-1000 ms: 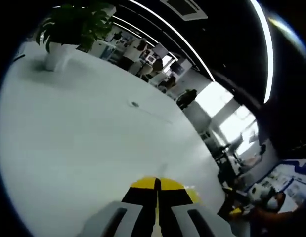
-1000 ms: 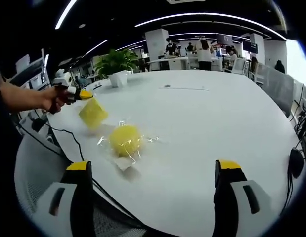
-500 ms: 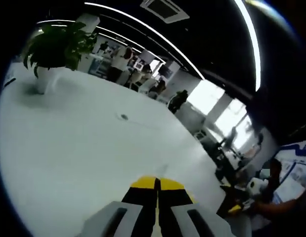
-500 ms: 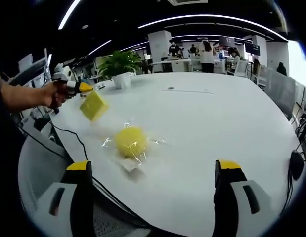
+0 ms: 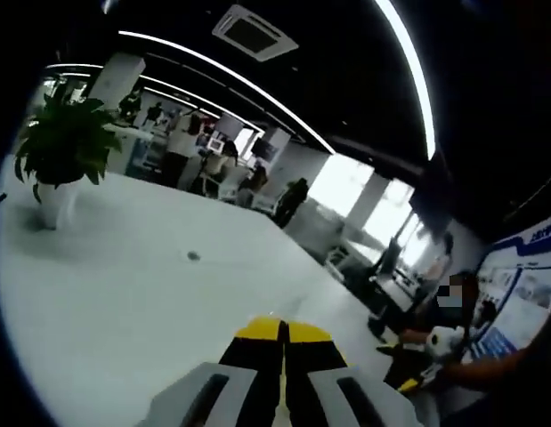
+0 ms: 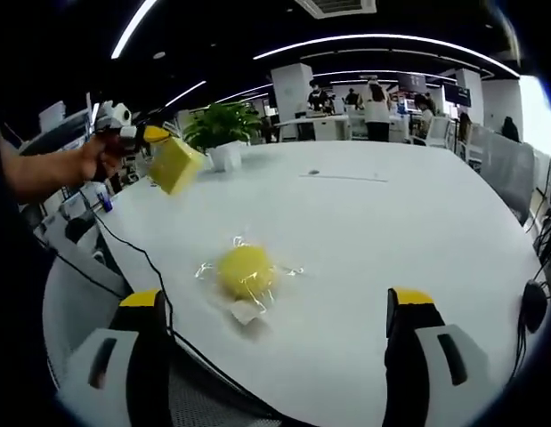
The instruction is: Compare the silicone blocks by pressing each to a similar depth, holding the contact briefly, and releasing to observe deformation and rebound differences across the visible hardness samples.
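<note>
Yellow cube block point(image 6: 175, 165) in left claw point(image 6: 152, 135); round wrapped block point(image 6: 245, 269).

In the right gripper view, the round yellow silicone sample in clear wrap point(image 6: 245, 271) lies on the white round table point(image 6: 391, 222). The square yellow silicone block point(image 6: 175, 165) hangs left above it, the potted green plant point(image 6: 223, 133) behind.

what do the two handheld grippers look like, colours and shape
The left gripper has pale grey bodies with slotted openings, black jaws and yellow tips. The right gripper matches: two grey housings with dark slots, black upright jaws, yellow caps. From the right gripper view, the left one shows a white top.
</note>
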A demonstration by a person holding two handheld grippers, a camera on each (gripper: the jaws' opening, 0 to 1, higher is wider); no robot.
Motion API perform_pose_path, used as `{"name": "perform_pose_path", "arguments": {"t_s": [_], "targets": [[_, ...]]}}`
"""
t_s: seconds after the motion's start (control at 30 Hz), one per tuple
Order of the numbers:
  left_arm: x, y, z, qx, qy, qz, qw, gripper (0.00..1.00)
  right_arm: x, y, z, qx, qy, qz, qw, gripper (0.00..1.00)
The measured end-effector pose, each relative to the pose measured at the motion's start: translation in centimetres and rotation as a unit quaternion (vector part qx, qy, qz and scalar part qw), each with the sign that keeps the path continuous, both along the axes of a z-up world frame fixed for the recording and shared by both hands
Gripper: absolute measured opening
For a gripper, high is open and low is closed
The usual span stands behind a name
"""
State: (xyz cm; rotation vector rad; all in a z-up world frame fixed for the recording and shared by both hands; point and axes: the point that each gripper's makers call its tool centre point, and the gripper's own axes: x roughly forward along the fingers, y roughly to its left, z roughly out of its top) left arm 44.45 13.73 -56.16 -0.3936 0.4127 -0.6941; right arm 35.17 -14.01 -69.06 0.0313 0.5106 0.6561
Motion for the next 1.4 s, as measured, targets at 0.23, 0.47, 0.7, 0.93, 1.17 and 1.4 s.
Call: {"name": "perform_pose_path", "arguments": {"t_s": [0.23,0.47,0.7,0.93,1.17,1.4], "targets": [[-0.6,-1.2,3.2,-0.018,-0.027,-0.023,0.9992,0.00,1.1,0.0,3.0,0.009,-0.051,0.010,0.9986,0.97],[-1.8,-2.3,6.3,-0.028,-0.053,-0.055,0.9967,0.00,2.1,0.9,5.4,0.042,-0.056,0.021,0.9973,0.97],[-1.9,-2.9,8.1,-0.019,-0.075,-0.073,0.9943,0.00,2.6,2.8,7.7,0.038,-0.085,0.055,0.9941,0.97],[-2.2,-3.3,9.6,-0.032,-0.091,-0.086,0.9916,0.00,2.9,4.6,10.3,0.055,-0.096,0.100,0.9889,0.97],[-2.8,-3.9,10.8,-0.036,-0.107,-0.092,0.9893,0.00,3.2,5.7,12.1,0.056,-0.105,0.124,0.9851,0.97],[-3.4,-4.5,11.2,-0.045,-0.103,-0.112,0.9873,0.00,3.5,7.5,13.6,0.061,-0.117,0.155,0.9792,0.97]]}}
